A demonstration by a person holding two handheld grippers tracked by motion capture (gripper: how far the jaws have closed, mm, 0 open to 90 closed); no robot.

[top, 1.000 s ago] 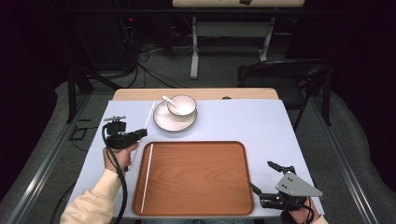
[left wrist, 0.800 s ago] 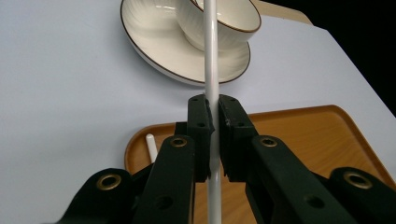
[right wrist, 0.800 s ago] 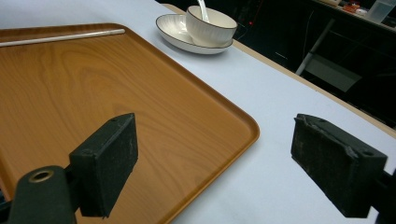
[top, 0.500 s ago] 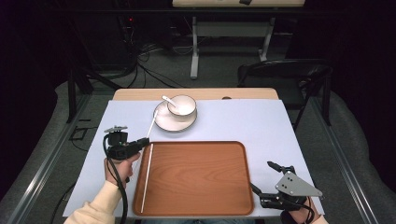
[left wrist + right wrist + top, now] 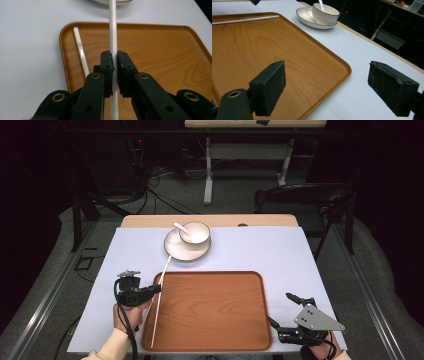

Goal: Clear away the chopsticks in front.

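Chopstick (image 5: 113,30) clamped in left tongs (image 5: 115,62) over tray (image 5: 162,55)

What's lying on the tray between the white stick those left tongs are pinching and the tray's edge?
A second white stick lies on the tray, left of the held stick, seen in the left gripper view.

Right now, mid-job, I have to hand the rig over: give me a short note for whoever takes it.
Left gripper: shut on a white chopstick, held over the left end of the wooden tray.
Right gripper: open, holding nothing, by the tray's near right corner.
Second chopstick: lying in the tray along its left edge.
Bowl with spoon sits on its saucer, on the table beyond the tray.
Done: one chopstick in the tray.
Left, probably: lay the held chopstick beside it; perhaps move the bowl set in as well.
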